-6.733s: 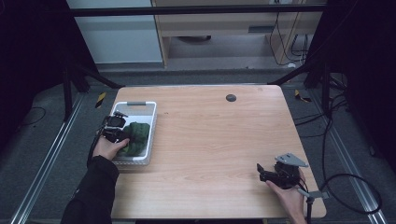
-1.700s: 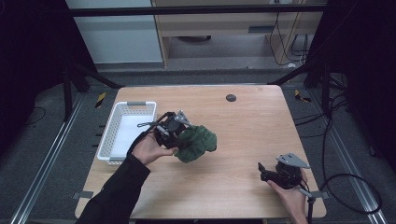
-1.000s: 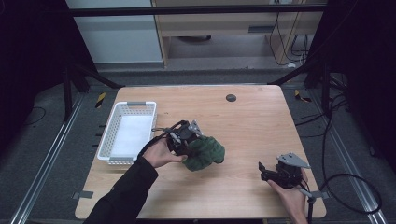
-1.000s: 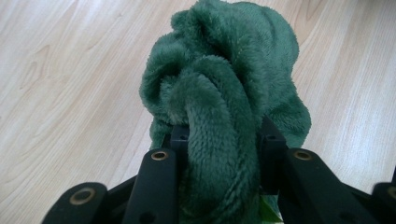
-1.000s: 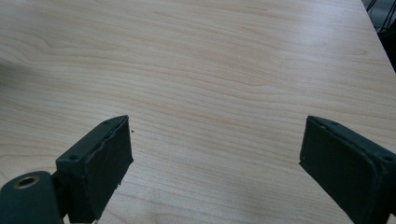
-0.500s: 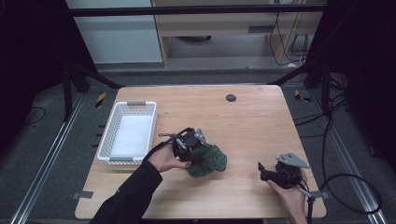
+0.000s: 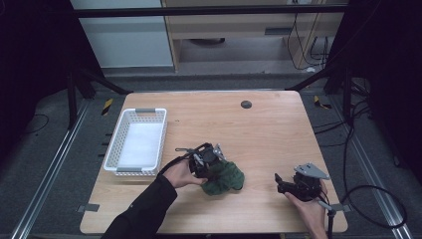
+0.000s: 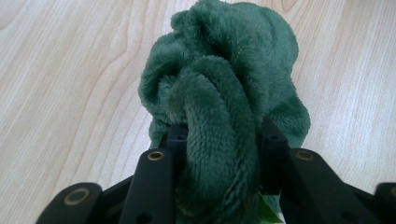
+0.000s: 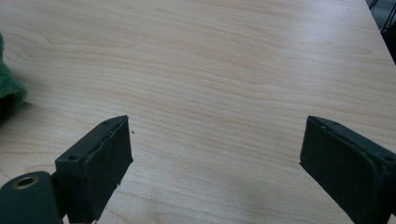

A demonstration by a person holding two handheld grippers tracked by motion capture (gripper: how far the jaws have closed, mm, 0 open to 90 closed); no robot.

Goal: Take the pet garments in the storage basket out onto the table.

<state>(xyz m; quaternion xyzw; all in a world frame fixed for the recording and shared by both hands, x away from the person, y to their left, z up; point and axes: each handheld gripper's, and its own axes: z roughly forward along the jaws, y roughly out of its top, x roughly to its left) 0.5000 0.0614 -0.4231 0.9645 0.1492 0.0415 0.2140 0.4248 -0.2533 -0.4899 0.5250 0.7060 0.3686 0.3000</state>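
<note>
- My left gripper (image 7: 213, 158) was clamped on the green plush cloth (image 7: 222, 178), a thick fold squeezed between its jaws; they had just eased open a touch, the fold still pinched.
- Since a second earlier I had brought that cloth lower and nearer, so it now rested bunched on the table (image 7: 268, 129), well clear of the white basket (image 7: 137, 144). I judged release was next.
- The cloth looked soft, deep-piled and crumpled into a lump (image 8: 224, 84).
- My right gripper (image 7: 294, 186) sat wide open near the table's right front edge, holding nothing.
</note>
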